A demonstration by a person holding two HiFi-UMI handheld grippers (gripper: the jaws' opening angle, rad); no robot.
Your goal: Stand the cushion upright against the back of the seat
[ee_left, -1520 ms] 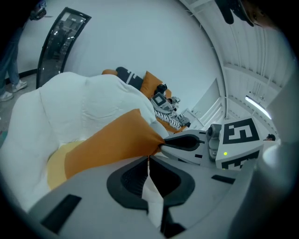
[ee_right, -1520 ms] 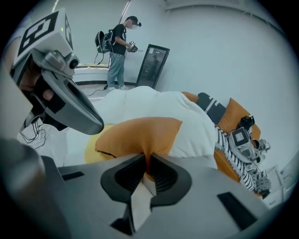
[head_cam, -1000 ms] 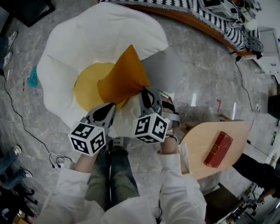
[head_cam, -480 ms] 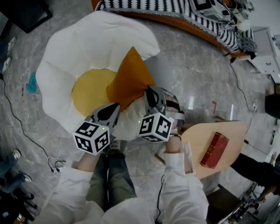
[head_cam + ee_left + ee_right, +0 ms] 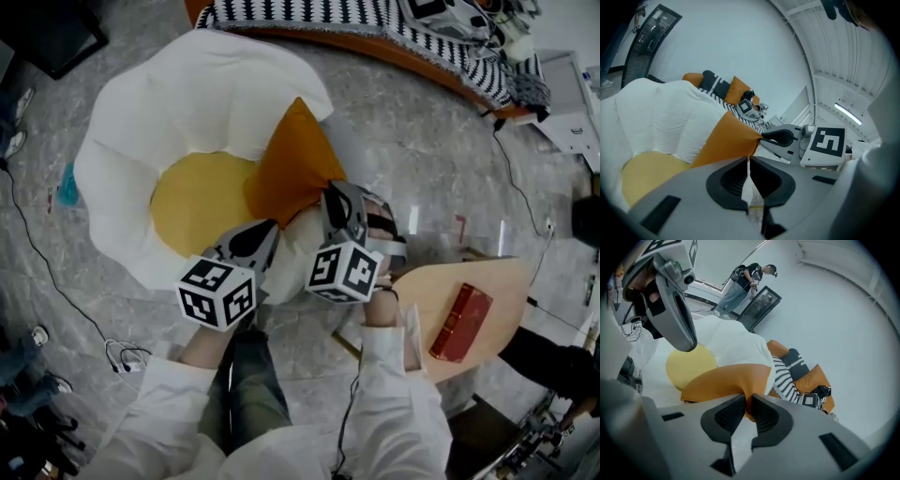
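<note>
An orange cushion (image 5: 292, 171) hangs tilted over the right side of the egg-shaped seat, which has a white rim (image 5: 187, 94) and a yellow middle (image 5: 199, 202). My left gripper (image 5: 265, 234) is shut on the cushion's near lower corner (image 5: 736, 140). My right gripper (image 5: 330, 195) is shut on the cushion's right corner (image 5: 731, 376). In the left gripper view the right gripper (image 5: 764, 137) pinches the cushion's tip. The cushion's top point leans toward the white back of the seat (image 5: 736, 345).
A round wooden table (image 5: 487, 281) with a red box (image 5: 459, 323) stands at my right. A striped cover (image 5: 394, 28) on an orange sofa lies beyond the seat. Cables (image 5: 122, 356) trail over the marble floor. A person (image 5: 743, 280) stands far off by a dark panel (image 5: 759, 303).
Both grippers have moved up and to the right with the cushion, which now hangs further toward the seat's right side and uncovers more of the yellow middle.
</note>
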